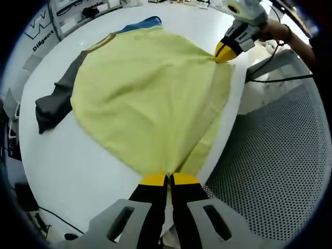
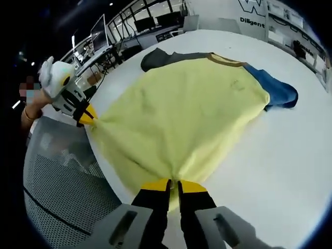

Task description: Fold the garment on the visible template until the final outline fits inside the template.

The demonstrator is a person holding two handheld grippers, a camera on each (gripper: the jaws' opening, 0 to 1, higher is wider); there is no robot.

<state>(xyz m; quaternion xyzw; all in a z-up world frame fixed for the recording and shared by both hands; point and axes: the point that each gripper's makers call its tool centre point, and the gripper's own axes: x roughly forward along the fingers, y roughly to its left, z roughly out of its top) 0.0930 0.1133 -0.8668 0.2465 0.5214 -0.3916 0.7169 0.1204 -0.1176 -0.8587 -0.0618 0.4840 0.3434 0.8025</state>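
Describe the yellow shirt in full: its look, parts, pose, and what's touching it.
The yellow shirt is a pale yellow-green soft knit with one dark grey sleeve, one blue sleeve and a tan-trimmed collar. It lies spread on the white table, hem toward the table's edge and pulled taut into two gathered points. The left gripper pinches one hem corner; the right gripper pinches the other, fingers closed on the fabric.

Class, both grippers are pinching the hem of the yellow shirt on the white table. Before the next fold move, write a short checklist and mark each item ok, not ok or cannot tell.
1. Left gripper shut on yellow shirt hem: ok.
2. Right gripper shut on the hem: ok.
3. Hem stretched between the grippers: ok.
4. Grey sleeve and blue sleeve lying flat on white table: ok.
5. Template outline visible: cannot tell.
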